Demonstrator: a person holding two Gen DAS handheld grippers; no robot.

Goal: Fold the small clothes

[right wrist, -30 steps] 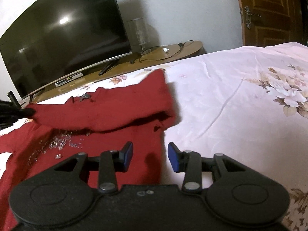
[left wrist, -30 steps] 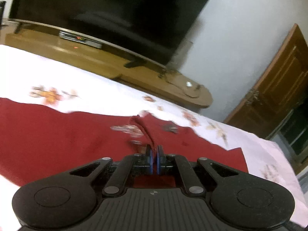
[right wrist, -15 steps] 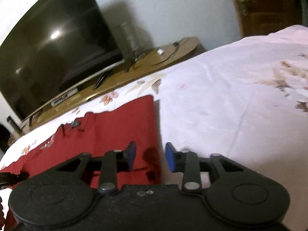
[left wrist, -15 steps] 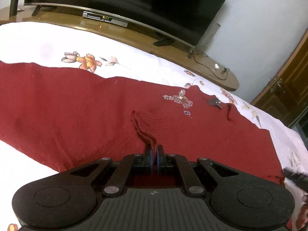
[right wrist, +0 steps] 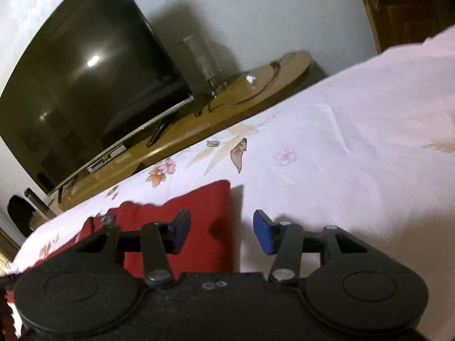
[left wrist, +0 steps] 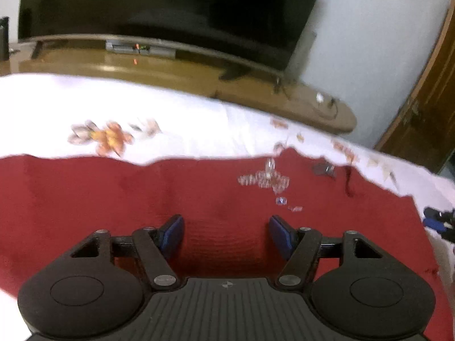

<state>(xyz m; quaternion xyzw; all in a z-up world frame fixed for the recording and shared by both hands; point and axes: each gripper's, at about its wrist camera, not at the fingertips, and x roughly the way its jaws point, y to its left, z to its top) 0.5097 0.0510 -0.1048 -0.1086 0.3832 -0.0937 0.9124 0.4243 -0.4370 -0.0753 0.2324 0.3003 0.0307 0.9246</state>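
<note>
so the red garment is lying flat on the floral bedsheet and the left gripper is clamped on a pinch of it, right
Not quite. The red garment does lie flat on the floral bedsheet, but the left gripper is not clamped on it: the left wrist view shows its jaws apart and opening, with the cloth lying flat below them, pinched by neither pad.

Matt red knit garment point(left wrist: 113, 199), glossy wooden cabinet point(left wrist: 170, 76)
</note>
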